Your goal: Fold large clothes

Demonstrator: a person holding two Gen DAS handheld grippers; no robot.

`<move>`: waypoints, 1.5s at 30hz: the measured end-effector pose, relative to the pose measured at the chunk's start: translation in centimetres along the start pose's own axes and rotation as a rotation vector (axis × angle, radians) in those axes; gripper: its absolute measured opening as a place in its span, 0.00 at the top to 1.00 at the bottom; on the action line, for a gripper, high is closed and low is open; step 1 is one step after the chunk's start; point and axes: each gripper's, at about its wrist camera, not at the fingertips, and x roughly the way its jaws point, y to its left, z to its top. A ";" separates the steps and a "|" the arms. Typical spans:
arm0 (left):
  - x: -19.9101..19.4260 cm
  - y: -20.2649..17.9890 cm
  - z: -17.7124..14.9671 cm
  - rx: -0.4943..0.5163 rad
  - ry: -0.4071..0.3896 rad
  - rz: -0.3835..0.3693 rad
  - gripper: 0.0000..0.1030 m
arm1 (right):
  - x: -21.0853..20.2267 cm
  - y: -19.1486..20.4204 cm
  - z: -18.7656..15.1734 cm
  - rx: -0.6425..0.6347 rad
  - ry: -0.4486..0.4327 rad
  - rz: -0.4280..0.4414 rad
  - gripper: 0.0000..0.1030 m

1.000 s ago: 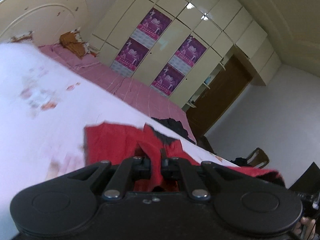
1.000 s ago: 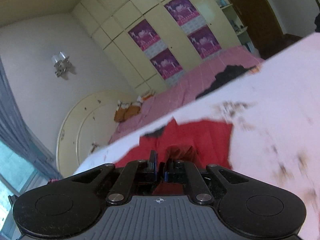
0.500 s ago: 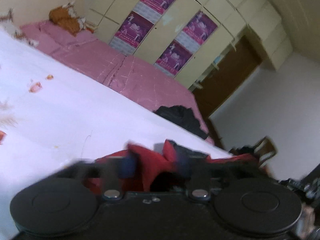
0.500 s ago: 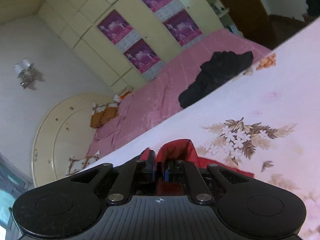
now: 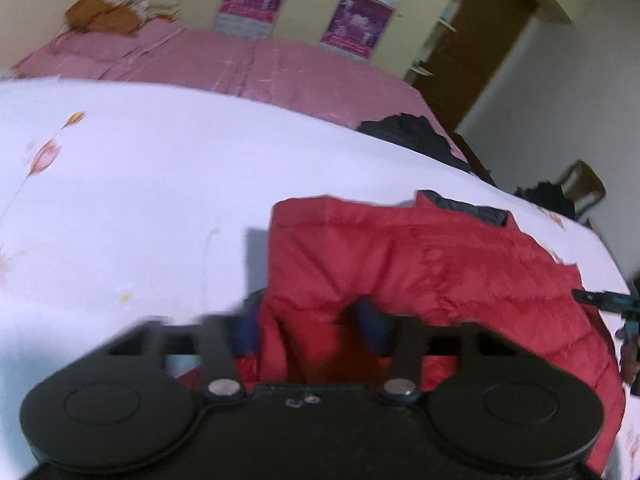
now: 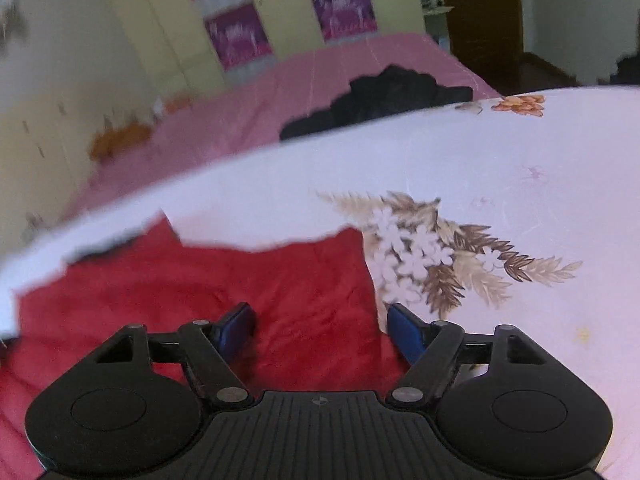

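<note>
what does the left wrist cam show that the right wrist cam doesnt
Only the left wrist view shows the chair by the far wall, the red jacket's dark collar, and the left gripper, open with red fabric bunched between its fingers.

Only the right wrist view shows the brown flower print on the sheet, and the right gripper, open over the jacket's edge.

Both show the red jacket on the white sheet, the pink bed, the black clothes and the purple posters.

left tongs (image 5: 310,326) and right tongs (image 6: 320,330) both spread wide, angled low.
</note>
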 end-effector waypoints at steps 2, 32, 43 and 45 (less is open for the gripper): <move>-0.4 -1.1 -0.1 0.065 -0.028 0.020 0.85 | 0.2 0.3 -0.2 -0.028 -0.031 -0.005 0.92; -2.4 -4.9 0.8 0.192 -0.252 0.269 0.30 | -1.9 3.2 -0.6 -0.181 -0.215 -0.139 0.32; 0.0 -16.1 -4.5 0.382 -0.099 0.148 0.33 | -2.6 12.8 -5.6 -0.351 -0.103 0.071 0.60; 0.9 -15.6 -5.4 0.401 -0.118 0.187 0.29 | -0.9 12.6 -6.1 -0.366 -0.055 0.033 0.60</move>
